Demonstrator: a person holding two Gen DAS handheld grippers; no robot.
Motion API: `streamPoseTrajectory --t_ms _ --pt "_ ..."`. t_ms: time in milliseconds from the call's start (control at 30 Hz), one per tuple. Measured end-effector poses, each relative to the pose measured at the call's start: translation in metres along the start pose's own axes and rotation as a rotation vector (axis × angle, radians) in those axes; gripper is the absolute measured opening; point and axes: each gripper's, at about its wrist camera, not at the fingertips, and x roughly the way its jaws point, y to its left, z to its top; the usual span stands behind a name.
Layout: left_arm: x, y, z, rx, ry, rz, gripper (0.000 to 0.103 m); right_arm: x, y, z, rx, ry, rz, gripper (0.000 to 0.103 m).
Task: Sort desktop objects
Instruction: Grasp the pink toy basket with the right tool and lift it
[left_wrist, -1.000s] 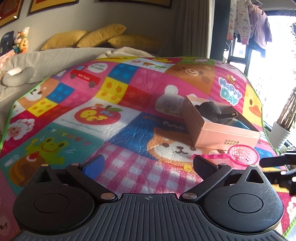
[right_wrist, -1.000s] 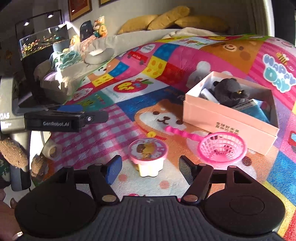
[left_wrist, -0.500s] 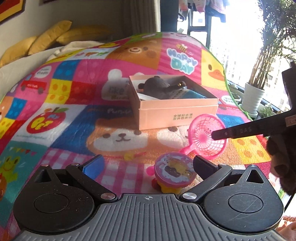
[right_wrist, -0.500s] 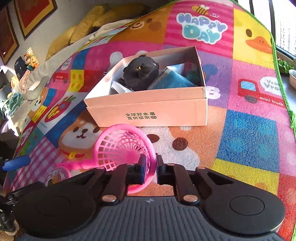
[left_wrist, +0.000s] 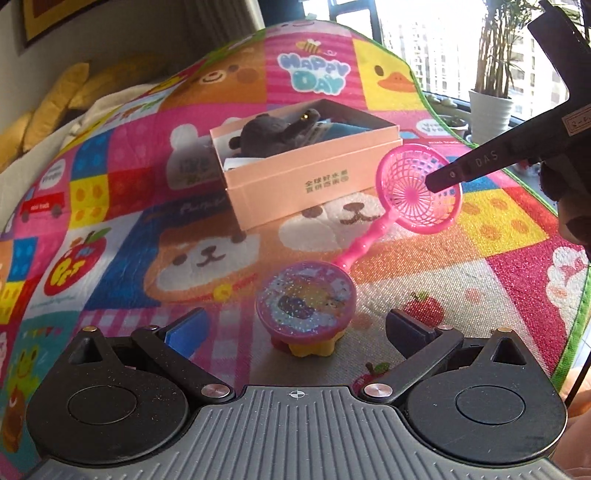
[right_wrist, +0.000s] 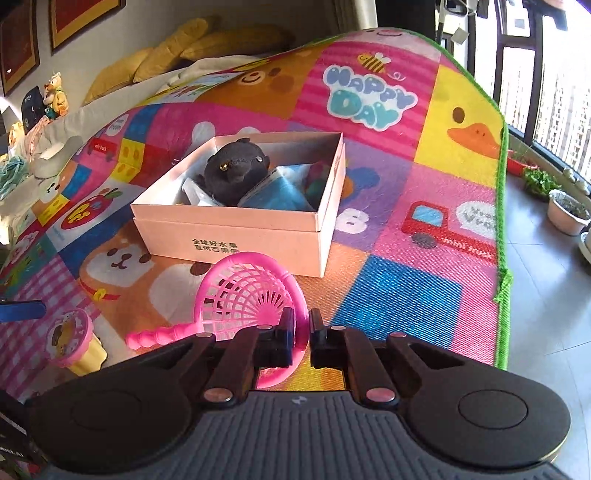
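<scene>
- Left wrist view: your left tool (left_wrist: 295, 325) stands wide, nothing between its pads. A second ago it looked out over bare play mat (left_wrist: 406, 269). Now the glittery pink-lidded cup (left_wrist: 306, 299) stands upright on the mat just ahead of it, roughly centred between the open fingers but not touched.
- Same view: the pink net scoop (left_wrist: 417, 188) is tilted up, its handle sloping down towards the cup. Your right tool (left_wrist: 443, 177) reaches in from the right edge and meets the basket. The pink cardboard box (left_wrist: 295, 184) sits just behind, already holding a dark plush toy (left_wrist: 273, 131).
- Right wrist view: your right tool (right_wrist: 302, 332), wide a second ago, is now nearly closed, its narrow jaws pinching the rim of the net scoop (right_wrist: 243, 295).
- Same view: the box (right_wrist: 229, 229) lies just beyond the scoop, with the plush toy (right_wrist: 232, 170) and a blue packet (right_wrist: 280, 192) inside. The cup (right_wrist: 70, 339) stands at lower left.
- Judgement: the scoop is gripped and probably goes into the box next. The thin rim hold could let it swing.
</scene>
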Motion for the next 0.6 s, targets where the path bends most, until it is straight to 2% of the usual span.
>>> streamPoseTrajectory --t_ms 300,467,600 --pt "0.023 0.051 -0.003 -0.091 0.046 0.077 0.103 0.042 0.035 0.013 -0.023 0.050 0.112 0.010" --pt "0.031 0.088 -0.010 -0.152 0.068 0.144 0.103 0.049 0.050 0.014 -0.048 0.060 0.127 0.012" --pt "0.036 0.118 -0.015 -0.256 0.091 0.147 0.103 0.051 0.056 0.013 -0.051 0.073 0.142 0.014"
